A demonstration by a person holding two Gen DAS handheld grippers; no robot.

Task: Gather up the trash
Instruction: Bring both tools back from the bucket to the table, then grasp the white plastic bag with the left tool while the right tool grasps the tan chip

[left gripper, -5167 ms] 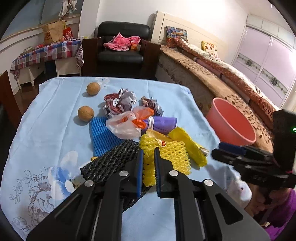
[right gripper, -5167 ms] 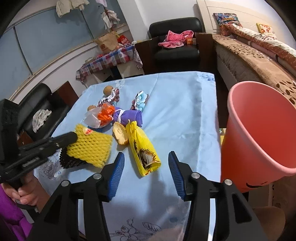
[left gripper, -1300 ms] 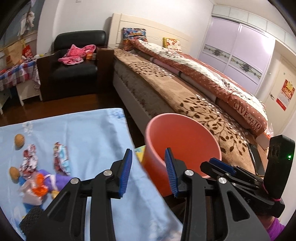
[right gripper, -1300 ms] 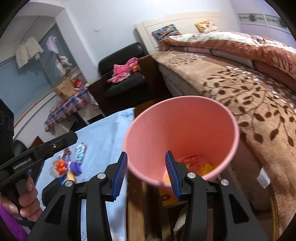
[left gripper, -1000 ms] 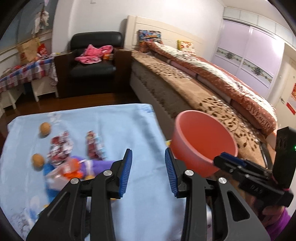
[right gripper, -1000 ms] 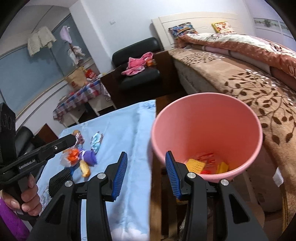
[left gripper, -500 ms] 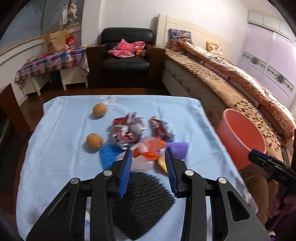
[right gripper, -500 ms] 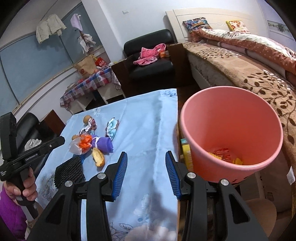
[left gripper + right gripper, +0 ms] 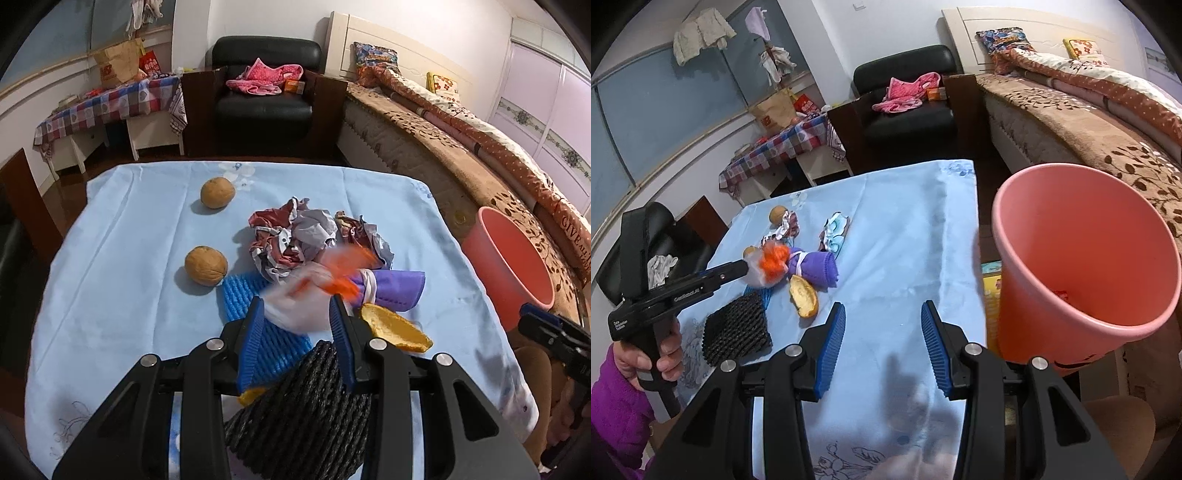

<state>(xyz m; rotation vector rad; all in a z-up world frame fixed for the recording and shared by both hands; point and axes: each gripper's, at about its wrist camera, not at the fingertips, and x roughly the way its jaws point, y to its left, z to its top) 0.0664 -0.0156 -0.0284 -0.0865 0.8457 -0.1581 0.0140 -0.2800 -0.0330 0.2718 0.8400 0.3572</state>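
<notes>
While the left gripper (image 9: 297, 321) tilts down over the pile at the blue-clothed table's (image 9: 110, 277) near edge, its spread jaws flank a clear plastic bag with orange print (image 9: 314, 295), not yet pinched. From the right wrist, the right gripper (image 9: 882, 332) hovers with jaws apart and nothing between them, beside the pink plastic bin (image 9: 1082, 258) off the table's right edge, farther from the bag.

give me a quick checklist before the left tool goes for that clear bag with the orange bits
1. Left tool open: ok, jaws apart, nothing pressed between the pads.
2. Clear plastic bag lined up between the jaws: ok in the left wrist view, though the bag is blurred.
3. Pads already touching the bag: cannot tell.
4. Neighbours clear of the grasp: not ok, the blue foam net and purple cloth lie right against the bag.
5. Pink bucket ready to receive: ok, upright and open beside the table.
6. Right tool out of the way: ok, open and empty.
</notes>
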